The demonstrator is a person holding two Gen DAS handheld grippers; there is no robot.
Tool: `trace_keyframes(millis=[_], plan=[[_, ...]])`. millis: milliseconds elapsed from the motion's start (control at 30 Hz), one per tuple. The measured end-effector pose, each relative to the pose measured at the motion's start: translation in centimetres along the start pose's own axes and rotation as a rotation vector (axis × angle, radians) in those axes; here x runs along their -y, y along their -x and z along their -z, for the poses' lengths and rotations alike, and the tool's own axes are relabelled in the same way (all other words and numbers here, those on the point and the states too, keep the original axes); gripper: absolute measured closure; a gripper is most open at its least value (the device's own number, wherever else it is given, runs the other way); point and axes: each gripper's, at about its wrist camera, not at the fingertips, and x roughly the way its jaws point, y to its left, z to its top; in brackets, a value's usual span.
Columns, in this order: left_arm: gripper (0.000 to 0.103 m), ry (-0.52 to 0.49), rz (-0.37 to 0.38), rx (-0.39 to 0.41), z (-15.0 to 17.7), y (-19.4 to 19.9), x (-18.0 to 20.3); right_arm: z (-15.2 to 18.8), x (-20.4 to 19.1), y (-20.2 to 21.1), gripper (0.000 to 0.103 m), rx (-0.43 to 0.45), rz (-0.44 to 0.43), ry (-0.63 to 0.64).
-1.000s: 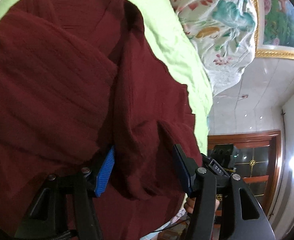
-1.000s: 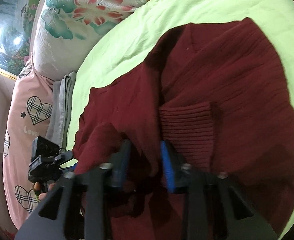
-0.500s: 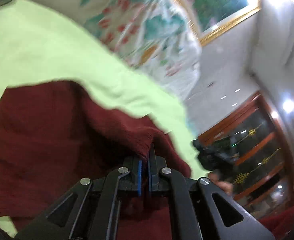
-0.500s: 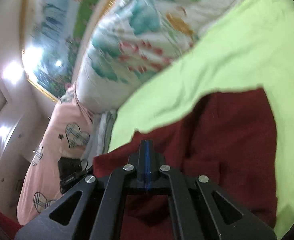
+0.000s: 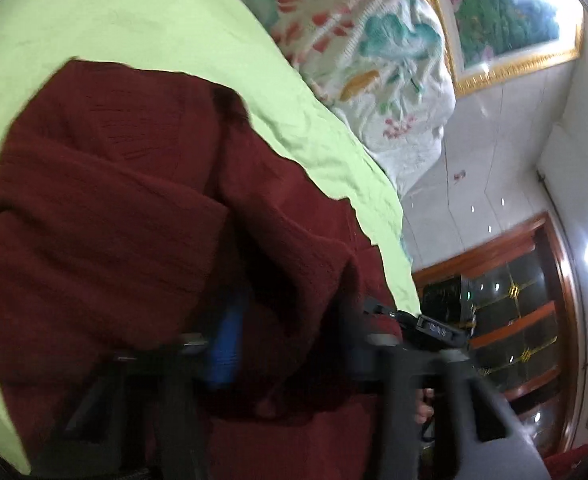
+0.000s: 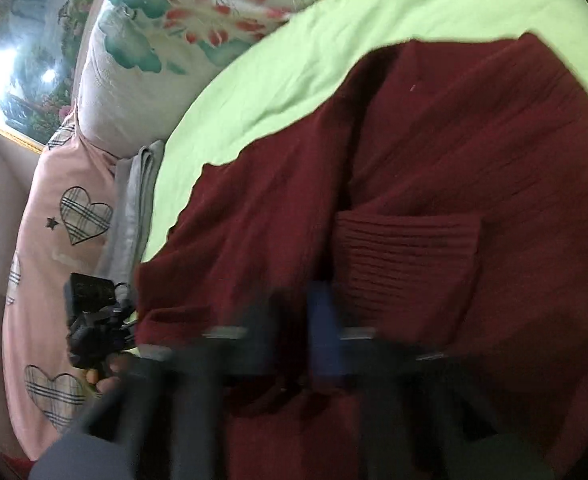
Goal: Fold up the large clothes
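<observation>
A dark red knitted sweater [image 5: 105,200] lies partly folded on a light green bedsheet [image 5: 141,28]. It also fills the right wrist view [image 6: 474,152], where a ribbed cuff [image 6: 406,244] lies on top. My left gripper [image 5: 294,336] is open, its blurred jaws standing either side of a raised fold of the sweater. My right gripper [image 6: 298,328] is open by a narrower gap, with sweater fabric between its blurred blue pads. Each view shows the other gripper at the sweater's edge.
A floral quilt [image 5: 374,52] is heaped at the head of the bed, also in the right wrist view [image 6: 165,32]. A pink pillow with plaid hearts [image 6: 65,220] and a grey folded cloth [image 6: 137,196] lie beside it. A wooden glass-door cabinet [image 5: 526,300] stands beyond the bed.
Half a second ago both grippers were shut on the sweater and lifted. Now both are open and low over it again, and the sweater lies on the sheet.
</observation>
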Motion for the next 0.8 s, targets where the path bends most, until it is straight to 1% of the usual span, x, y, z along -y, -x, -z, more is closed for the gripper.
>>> trace_keyframes(millis=[33, 67, 133, 167, 200, 233, 333, 367, 433, 467, 500, 533, 567, 600, 667, 700, 733, 767, 800], plan=[[0.101, -0.019, 0.031, -0.01, -0.1, -0.3, 0.7, -0.2, -0.1, 0.4, 0.1, 0.01, -0.021, 0.002], [0.101, -0.034, 0.044, 0.003, -0.2, -0.2, 1.3, -0.4, -0.7, 1.4, 0.1, 0.048, -0.049, 0.032], [0.101, -0.076, 0.053, 0.041, -0.2, 0.6, 2.3, -0.6, -1.5, 4.5, 0.1, 0.154, -0.128, 0.072], [0.1, -0.083, 0.049, 0.045, -0.2, 0.8, 2.4, -0.7, -1.5, 5.7, 0.1, 0.193, -0.122, 0.077], [0.099, -0.087, 0.037, 0.041, -0.1, 0.8, 2.2, -0.8, -1.1, 6.7, 0.1, 0.22, -0.077, 0.083], [0.099, -0.089, 0.013, 0.028, 0.0, 0.6, 1.8, -0.8, -0.8, 6.9, 0.1, 0.219, -0.039, 0.088], [0.1, -0.07, -0.049, -0.003, 0.5, 0.3, 0.3, -0.4, 1.0, 5.8, 0.1, 0.135, 0.026, 0.071], [0.1, -0.063, -0.064, -0.007, 0.8, 0.4, -0.2, -0.1, 1.0, 5.2, 0.1, 0.109, 0.052, 0.08], [0.099, -0.05, -0.099, -0.017, 1.2, 0.6, -1.0, 0.5, 1.0, 4.8, 0.1, 0.099, 0.149, 0.108], [0.099, -0.041, -0.126, -0.034, 1.4, 0.6, -1.3, 0.7, 0.8, 4.9, 0.1, 0.102, 0.221, 0.123], [0.099, -0.035, -0.139, -0.046, 1.5, 0.7, -1.4, 0.8, 0.3, 5.1, 0.1, 0.121, 0.303, 0.127], [0.099, -0.037, -0.144, -0.05, 1.7, 1.0, -1.4, 0.9, -0.1, 5.7, 0.099, 0.143, 0.368, 0.137], [0.099, -0.046, -0.154, -0.049, 2.0, 1.4, -1.2, 1.1, -0.9, 6.2, 0.096, 0.169, 0.388, 0.151], [0.099, -0.051, -0.165, -0.049, 2.3, 1.7, -1.1, 1.4, -1.4, 6.7, 0.096, 0.193, 0.364, 0.163], [0.098, -0.052, -0.173, -0.052, 2.6, 2.0, -0.7, 2.2, -3.2, 7.2, 0.096, 0.215, 0.27, 0.203], [0.098, -0.051, -0.172, -0.05, 2.9, 2.2, -0.5, 2.5, -3.7, 7.1, 0.095, 0.209, 0.218, 0.214], [0.096, -0.051, -0.172, -0.048, 3.1, 2.3, -0.2, 2.6, -3.7, 6.7, 0.095, 0.186, 0.172, 0.213], [0.095, -0.053, -0.172, -0.047, 3.5, 2.7, 0.1, 2.8, -3.7, 6.2, 0.095, 0.162, 0.163, 0.206], [0.091, -0.056, -0.174, -0.044, 3.9, 3.0, 0.4, 3.0, -3.6, 5.8, 0.095, 0.144, 0.184, 0.199]])
